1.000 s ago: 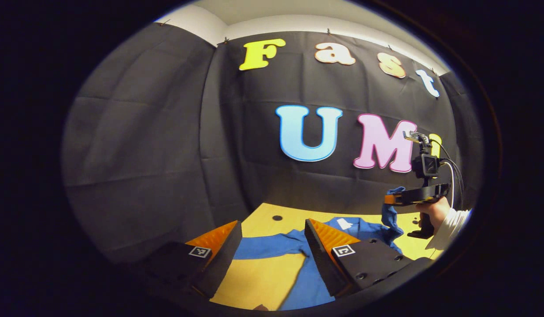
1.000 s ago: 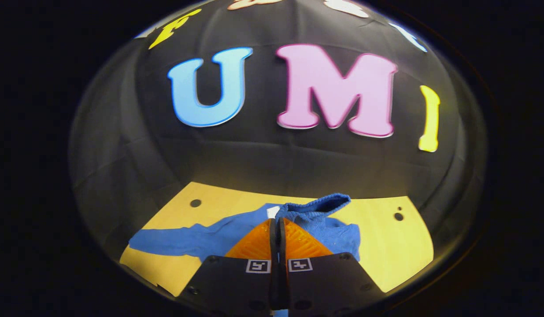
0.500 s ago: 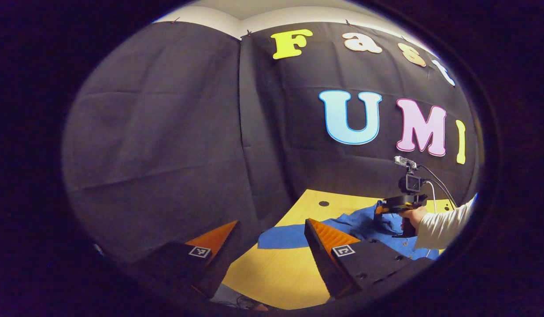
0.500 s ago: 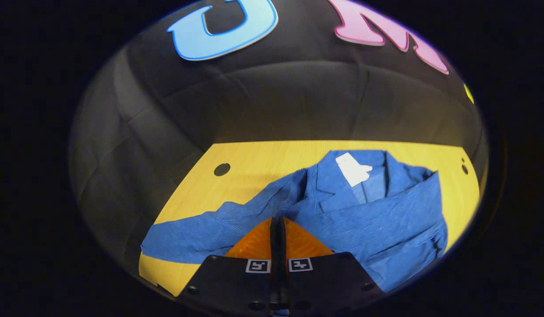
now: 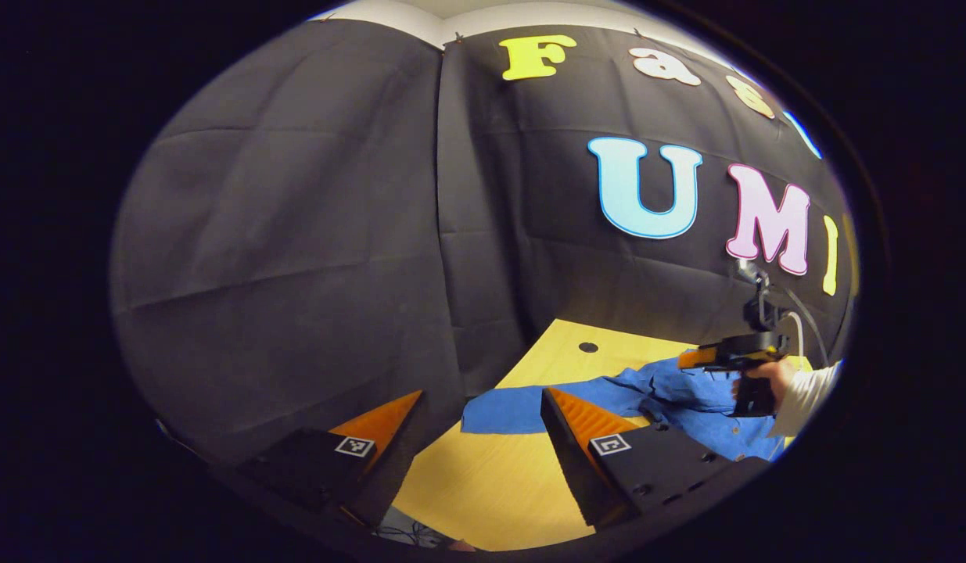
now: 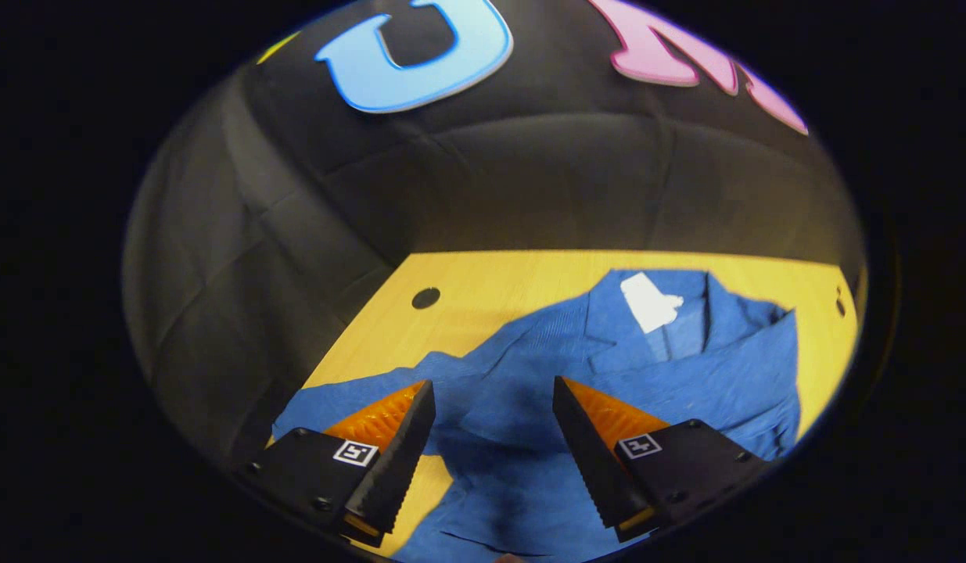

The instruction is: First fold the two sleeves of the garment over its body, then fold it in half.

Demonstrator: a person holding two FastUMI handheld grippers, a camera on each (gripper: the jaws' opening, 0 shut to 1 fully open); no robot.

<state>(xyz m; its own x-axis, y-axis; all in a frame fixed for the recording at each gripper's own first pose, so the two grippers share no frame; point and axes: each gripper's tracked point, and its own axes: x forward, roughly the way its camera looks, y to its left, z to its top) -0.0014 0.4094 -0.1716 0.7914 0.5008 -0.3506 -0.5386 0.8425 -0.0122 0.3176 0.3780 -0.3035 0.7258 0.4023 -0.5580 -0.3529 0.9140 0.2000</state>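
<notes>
My left gripper (image 5: 483, 407) hangs above the near left edge of the wooden surface (image 5: 490, 485), its jaws wide apart with nothing between them. Past its fingers I see the garment (image 5: 670, 399), a blue shirt, lying on the surface, one sleeve (image 5: 514, 408) stretched flat toward the left edge. Farther off to the right is my right gripper (image 5: 690, 358), held in my hand (image 5: 764, 379), white sleeve cuff (image 5: 803, 391) at the wrist, poised just over the shirt's body.

From the right gripper view, my right gripper (image 6: 490, 407) has its jaws spread open too, gripping nothing, hovering over the garment (image 6: 647, 375). Whether the fingertips touch the cloth I cannot tell. The shirt lies with its collar toward the far wall and a white tag (image 6: 647, 301) showing inside the neck. The other sleeve (image 6: 733, 383) lies folded across the body on the right. The stretched sleeve (image 6: 350, 399) runs out to the left beneath my left finger. A dark round hole (image 6: 425, 298) sits in the surface (image 6: 467, 289) beyond it.
</notes>
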